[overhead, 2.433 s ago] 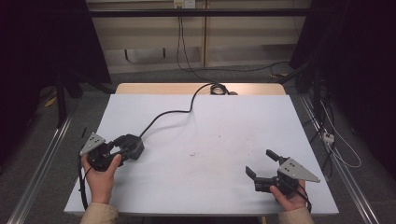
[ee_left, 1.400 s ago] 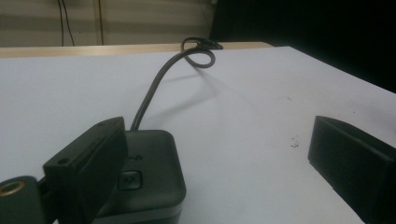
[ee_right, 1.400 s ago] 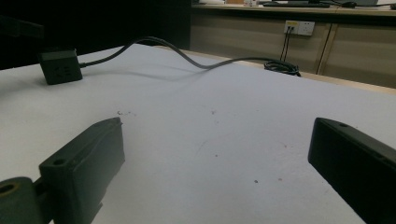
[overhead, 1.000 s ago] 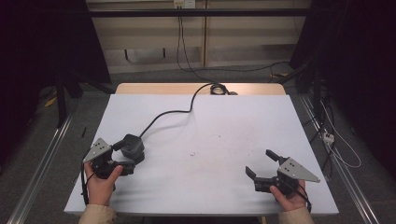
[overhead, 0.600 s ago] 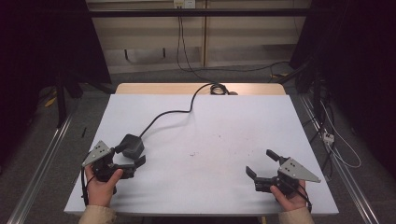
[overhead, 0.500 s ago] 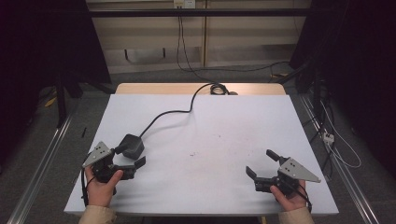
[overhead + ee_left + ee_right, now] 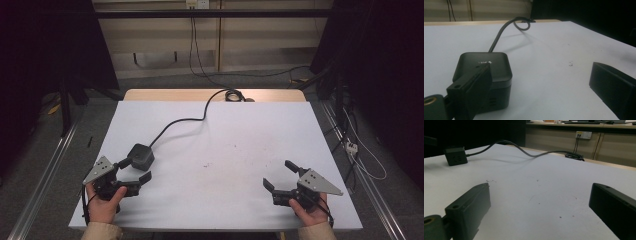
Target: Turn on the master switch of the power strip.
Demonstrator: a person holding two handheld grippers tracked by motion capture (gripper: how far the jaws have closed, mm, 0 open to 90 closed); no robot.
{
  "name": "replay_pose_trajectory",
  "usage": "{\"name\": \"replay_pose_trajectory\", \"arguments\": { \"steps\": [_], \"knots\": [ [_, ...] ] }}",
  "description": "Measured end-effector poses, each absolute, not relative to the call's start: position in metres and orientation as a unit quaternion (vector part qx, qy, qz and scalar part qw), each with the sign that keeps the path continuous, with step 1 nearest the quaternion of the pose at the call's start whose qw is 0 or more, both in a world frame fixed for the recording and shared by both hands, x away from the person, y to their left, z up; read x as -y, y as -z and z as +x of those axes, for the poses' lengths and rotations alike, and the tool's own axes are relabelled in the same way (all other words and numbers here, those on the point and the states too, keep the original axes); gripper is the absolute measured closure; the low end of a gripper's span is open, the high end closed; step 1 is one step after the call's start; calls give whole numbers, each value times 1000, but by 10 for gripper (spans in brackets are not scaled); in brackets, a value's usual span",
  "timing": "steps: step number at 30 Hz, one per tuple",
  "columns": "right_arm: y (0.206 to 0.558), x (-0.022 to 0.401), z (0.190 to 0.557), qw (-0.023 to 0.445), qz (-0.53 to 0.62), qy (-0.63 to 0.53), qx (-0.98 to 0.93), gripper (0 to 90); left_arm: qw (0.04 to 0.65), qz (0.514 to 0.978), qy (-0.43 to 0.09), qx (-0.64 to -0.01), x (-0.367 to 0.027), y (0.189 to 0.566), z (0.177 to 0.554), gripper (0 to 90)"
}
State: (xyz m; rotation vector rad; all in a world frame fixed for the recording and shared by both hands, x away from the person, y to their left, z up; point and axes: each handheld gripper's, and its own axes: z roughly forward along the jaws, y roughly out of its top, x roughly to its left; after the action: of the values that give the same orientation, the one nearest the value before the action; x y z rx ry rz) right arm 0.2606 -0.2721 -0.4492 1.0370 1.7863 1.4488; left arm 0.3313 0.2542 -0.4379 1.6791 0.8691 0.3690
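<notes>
A black cube power socket (image 7: pixel 140 155) (image 7: pixel 485 75) (image 7: pixel 455 155) sits on the white table (image 7: pixel 235 150) at the left, its black cable (image 7: pixel 182 121) (image 7: pixel 506 30) (image 7: pixel 524 151) curving off toward the far edge. My left gripper (image 7: pixel 135 170) (image 7: pixel 541 92) is open just in front of the cube; one jaw lies beside the cube's near side, the other stands apart from it. My right gripper (image 7: pixel 280 175) (image 7: pixel 539 207) rests open near the front right of the table with nothing between its jaws.
The cable ends in a coil (image 7: pixel 234 95) on the wooden strip at the table's far edge. Metal rails (image 7: pixel 45 175) run along both sides of the table. More cables (image 7: pixel 350 145) lie on the floor to the right.
My left gripper let go of the cube socket and drew back toward the front edge, open. The cube stays where it was set. The right gripper has not moved.
</notes>
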Motion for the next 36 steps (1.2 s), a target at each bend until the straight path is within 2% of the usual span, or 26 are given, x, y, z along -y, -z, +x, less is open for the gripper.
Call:
{"name": "replay_pose_trajectory", "arguments": {
  "steps": [36],
  "knots": [
    [449, 273, 261, 304, 393, -548, -673, 33, 572, 712, -169, -370, -278, 443, 324, 47]
  ]
}}
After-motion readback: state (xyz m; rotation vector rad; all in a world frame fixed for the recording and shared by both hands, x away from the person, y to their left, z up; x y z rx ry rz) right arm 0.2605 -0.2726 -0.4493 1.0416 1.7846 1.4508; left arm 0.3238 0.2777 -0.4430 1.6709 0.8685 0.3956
